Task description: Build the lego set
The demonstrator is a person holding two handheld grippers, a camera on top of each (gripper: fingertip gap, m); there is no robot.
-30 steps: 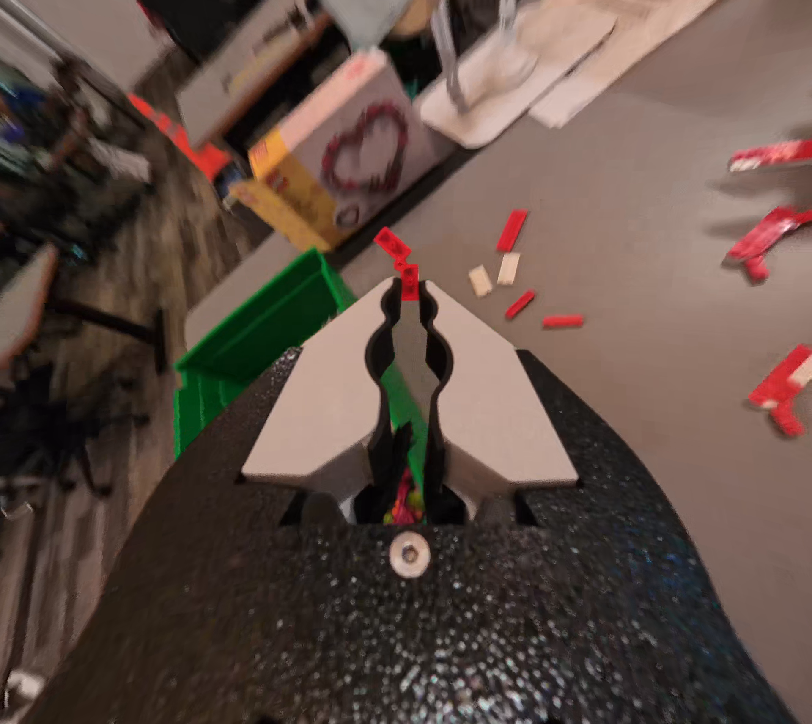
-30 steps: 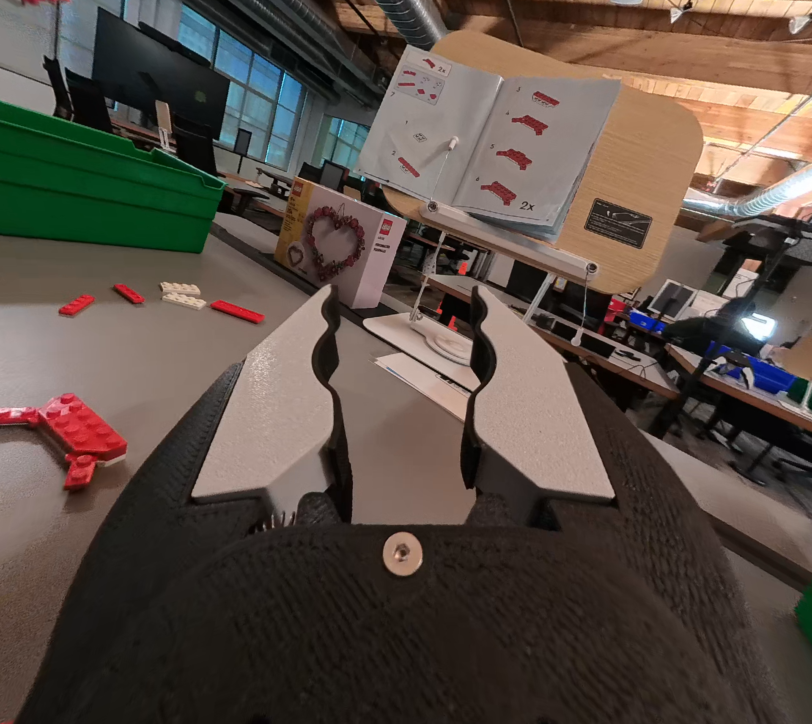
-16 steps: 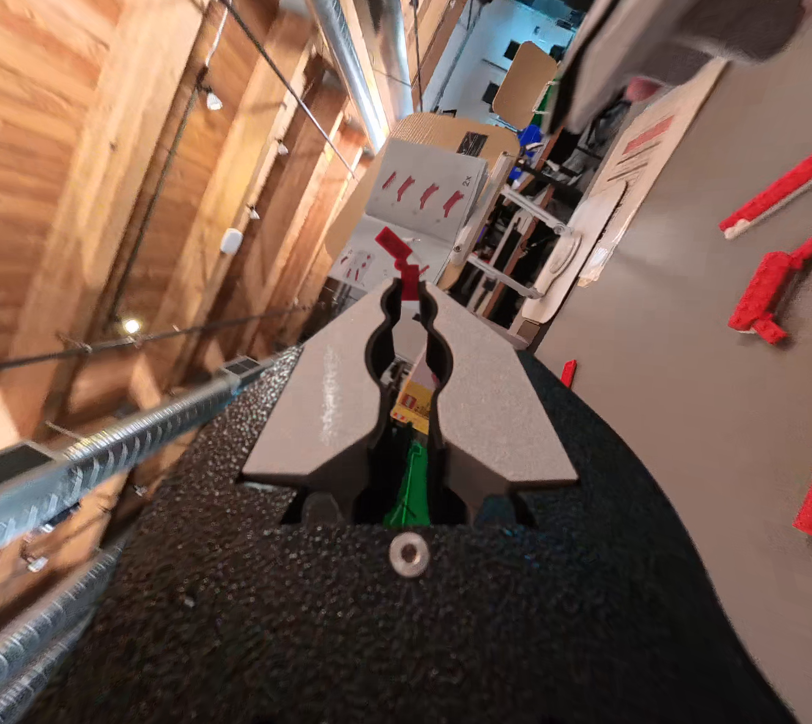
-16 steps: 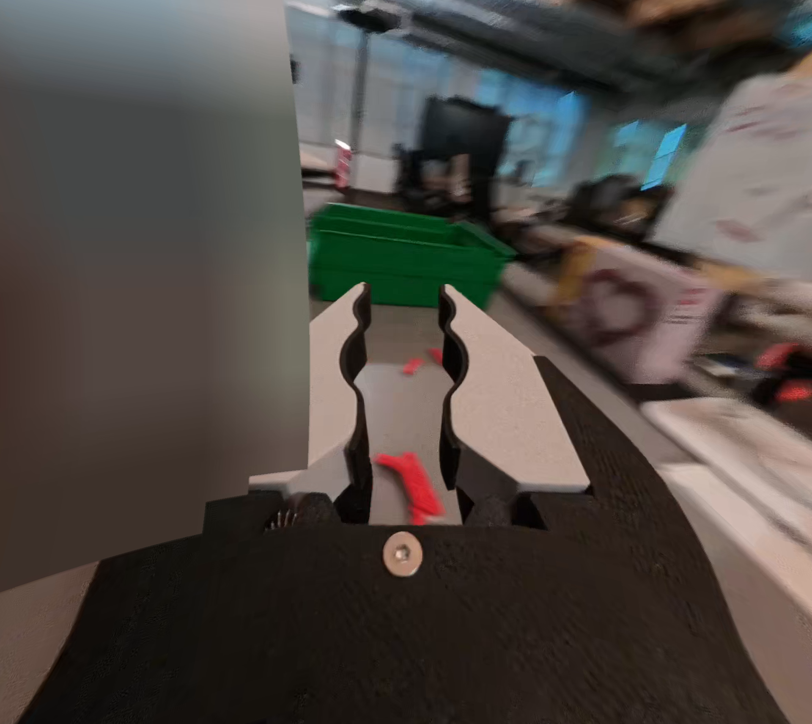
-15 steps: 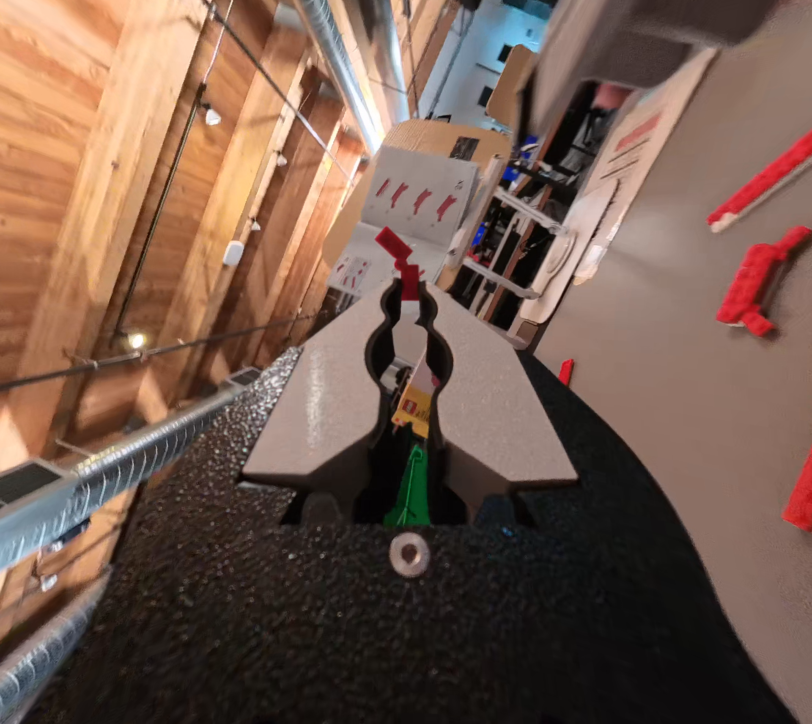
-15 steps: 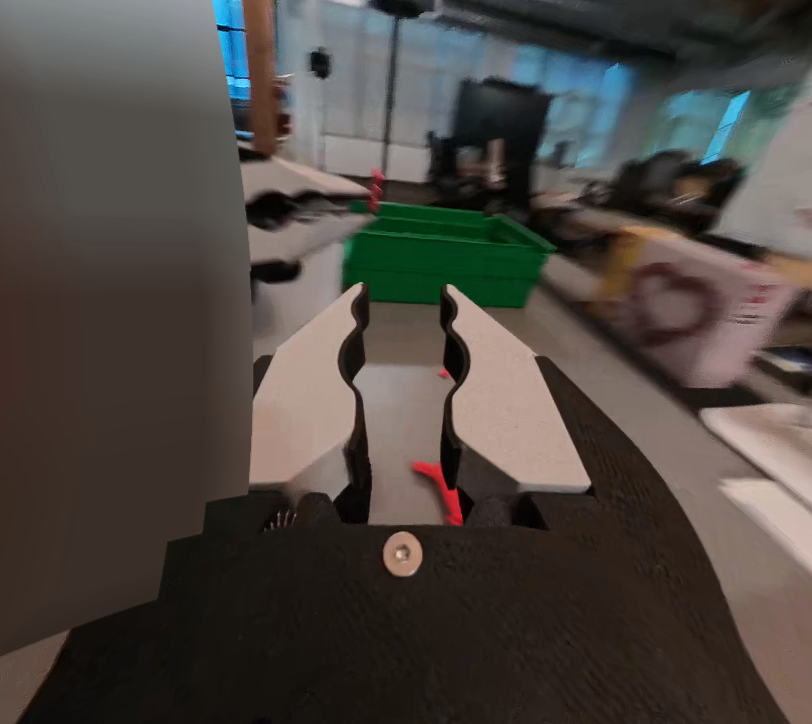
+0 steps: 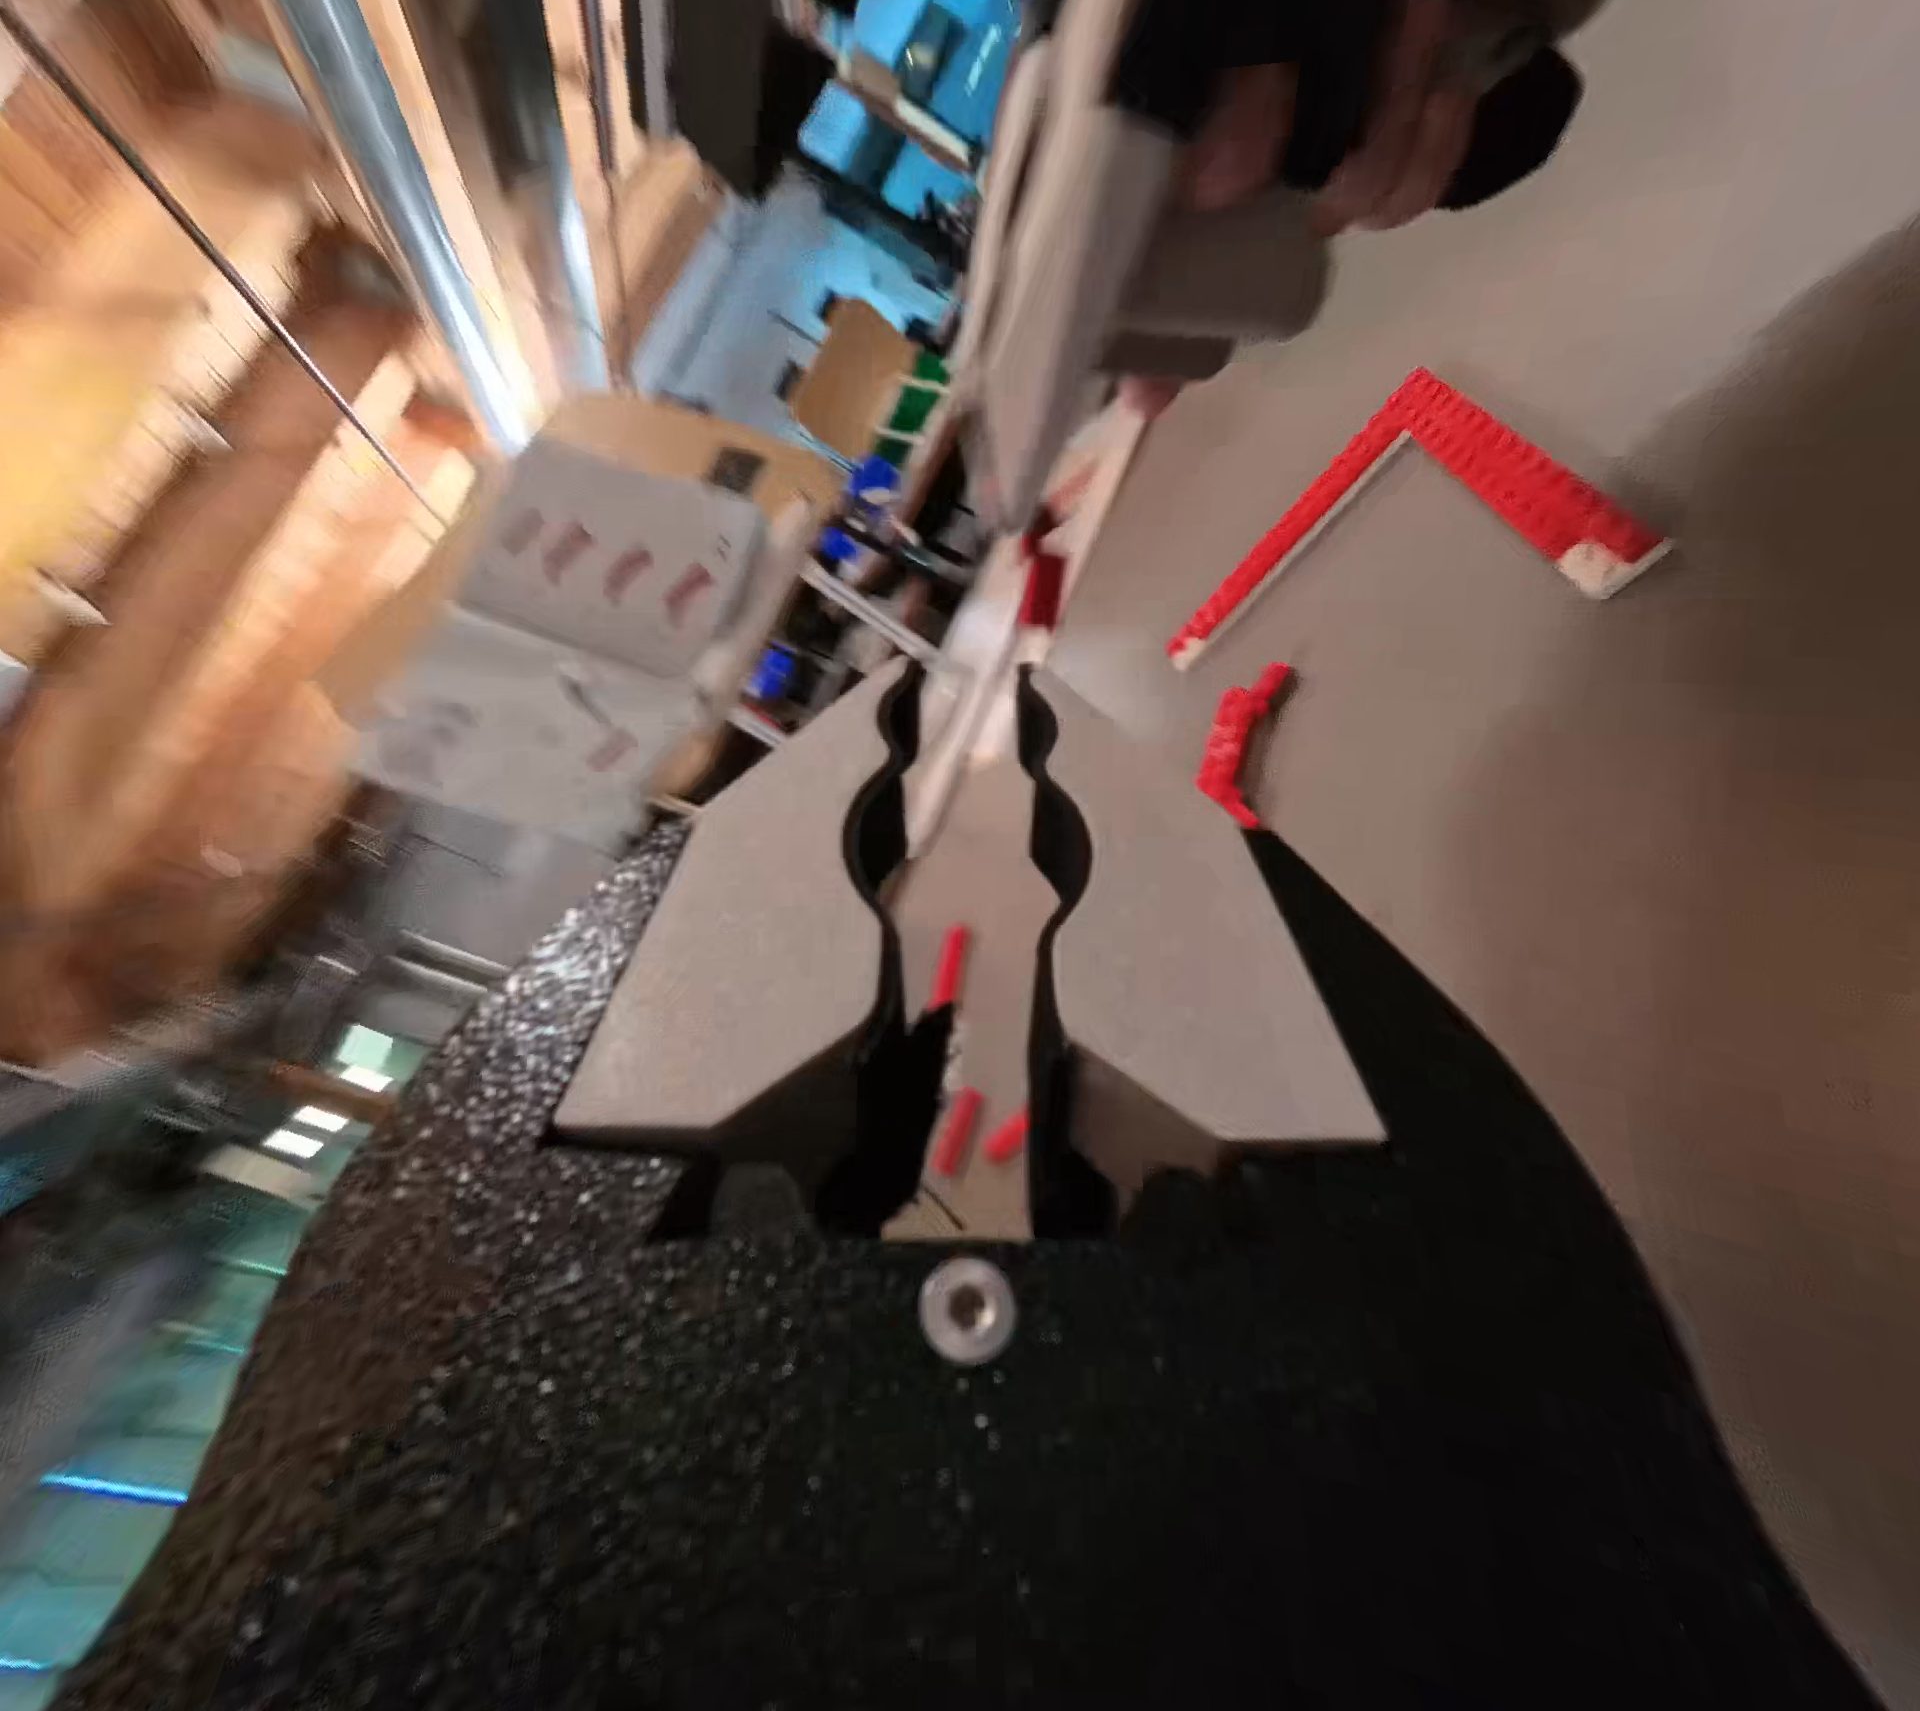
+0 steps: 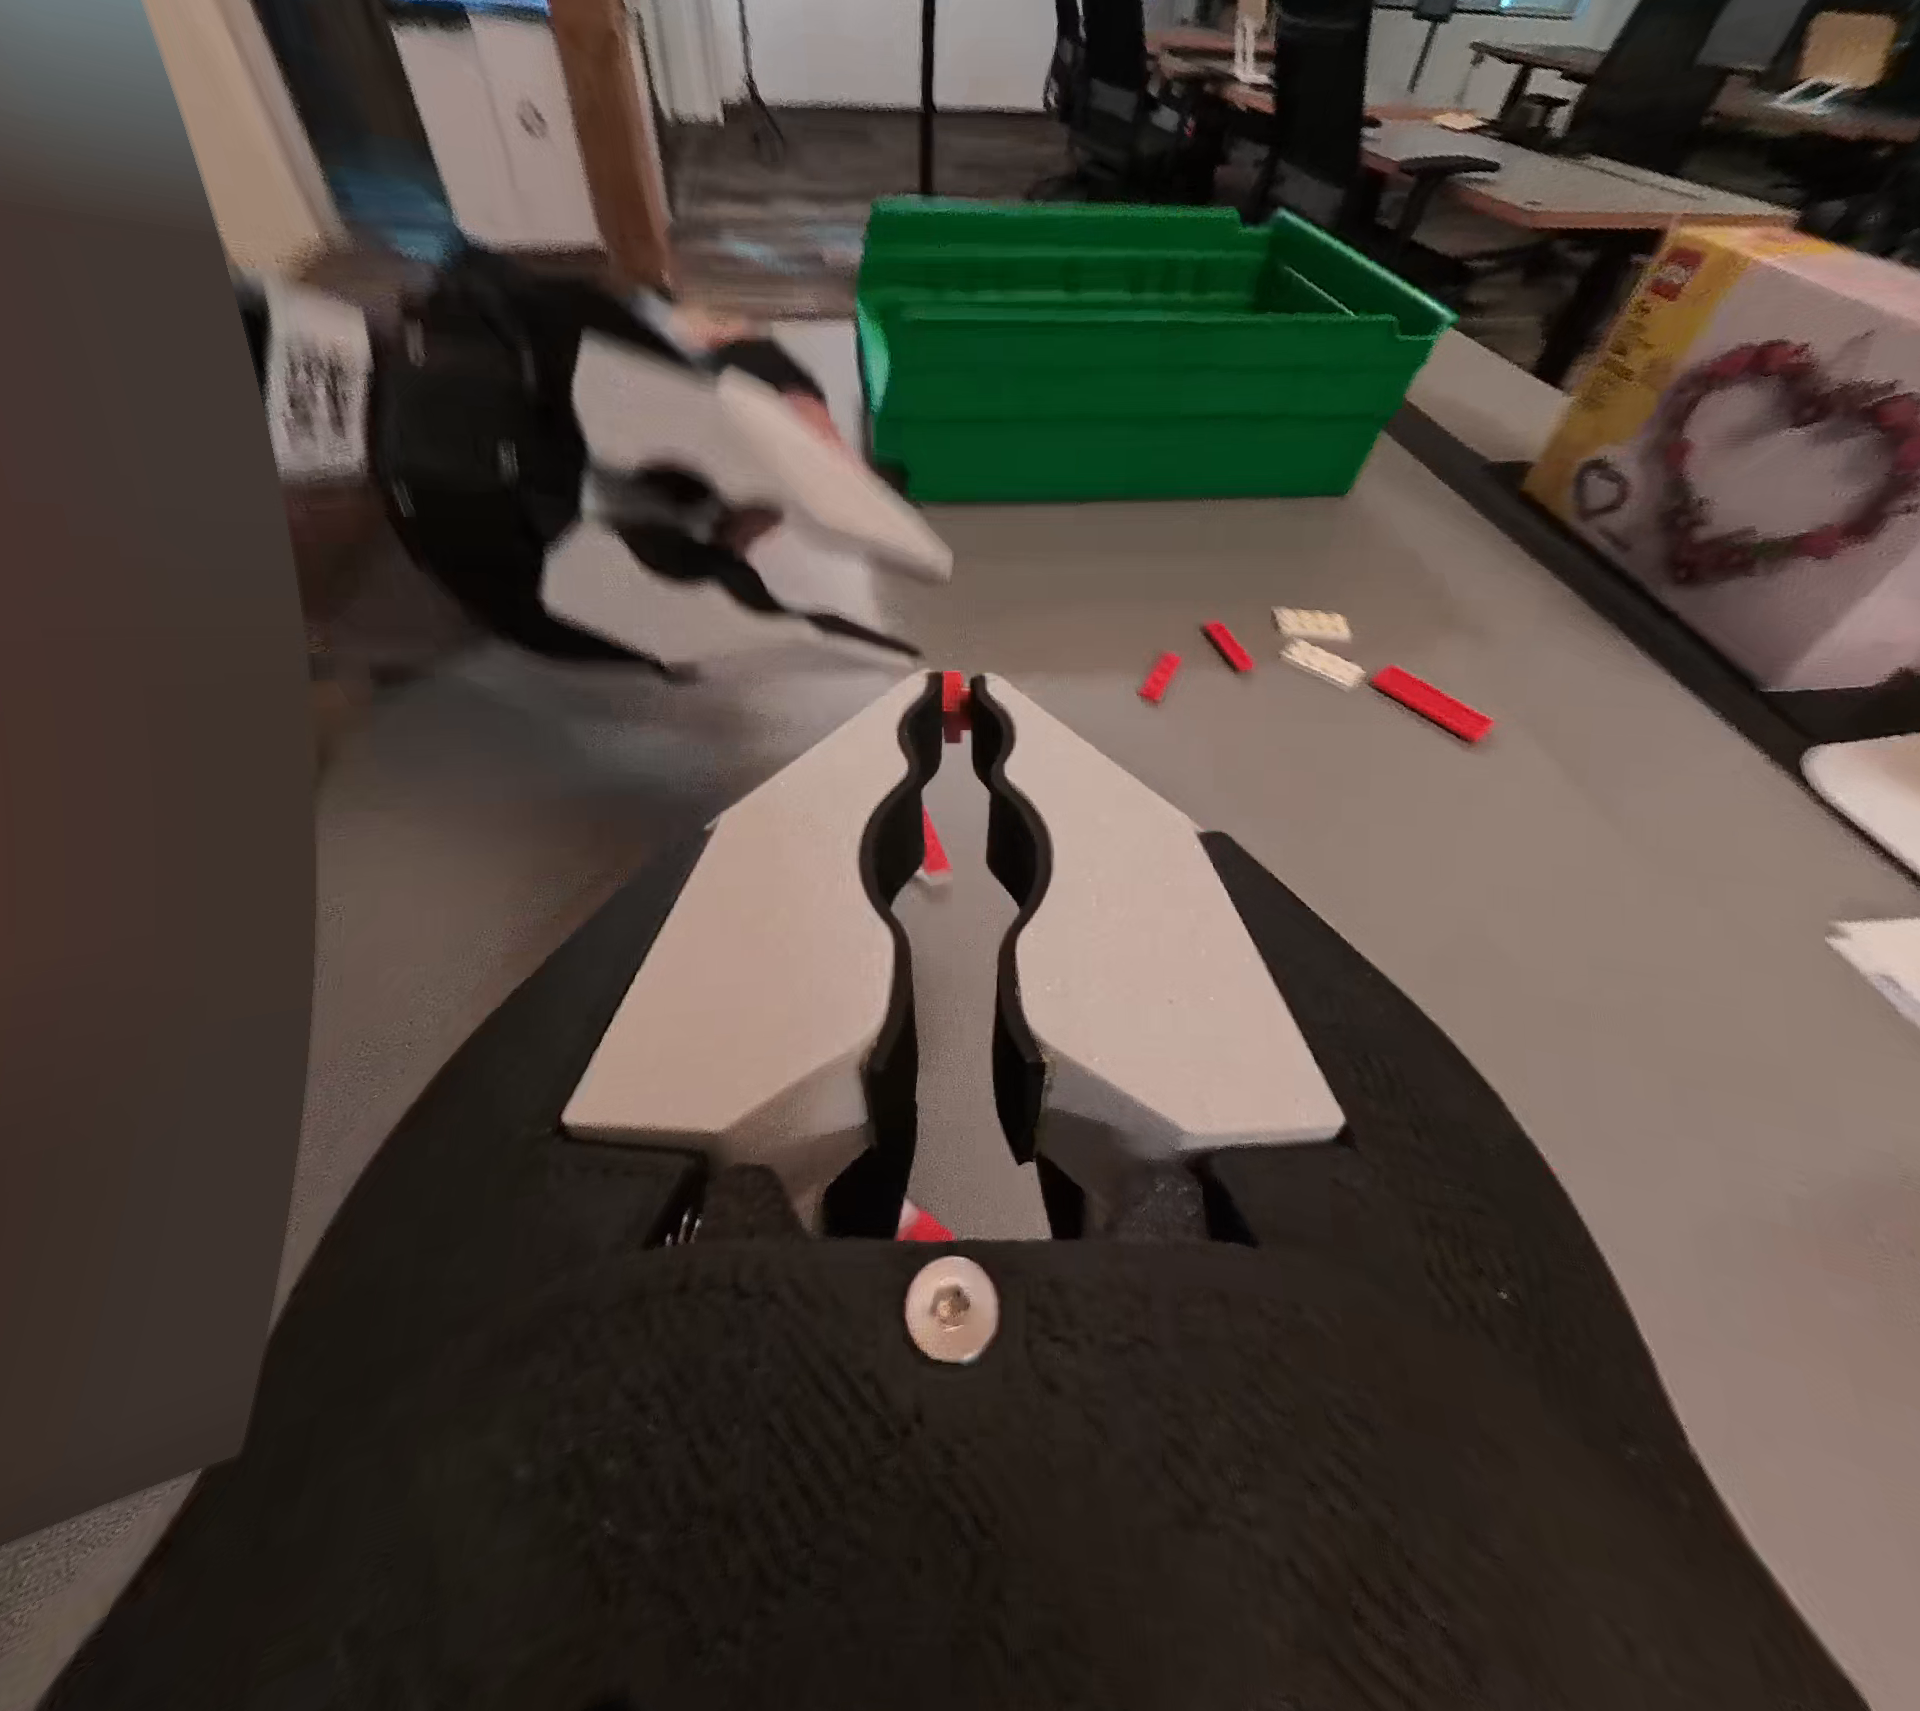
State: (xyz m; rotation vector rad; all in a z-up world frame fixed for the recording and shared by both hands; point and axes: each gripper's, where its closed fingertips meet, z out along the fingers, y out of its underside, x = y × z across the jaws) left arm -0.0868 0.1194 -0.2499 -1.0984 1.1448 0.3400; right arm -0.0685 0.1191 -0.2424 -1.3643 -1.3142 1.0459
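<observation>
Pinching a small red piece (image 8: 954,705) right at its tips, the right gripper (image 8: 958,693) hangs over the grey table (image 8: 1351,934), fingers nearly together and clamped on that one brick. Out ahead of it lie five loose bits: three red plates (image 8: 1432,703) and two white plates (image 8: 1311,622), all close together near the green bin (image 8: 1122,373). One boxed set (image 8: 1745,456) with a heart on it stands at the table's right edge.

Left gripper (image 7: 966,685) is a different story, its fingers are apart with a clear gap and nothing between them. In the right view it shows up as a blur off to the left, near the bin. Its own view is pretty smeared, but I can count two built red chunks on the table: one big L-shaped strip (image 7: 1455,477) with a white end, and one shorter bent bit (image 7: 1236,747) just below it. Three little red plates peek through the gap too. One booklet (image 7: 613,570) sits open on a stand farther back.
</observation>
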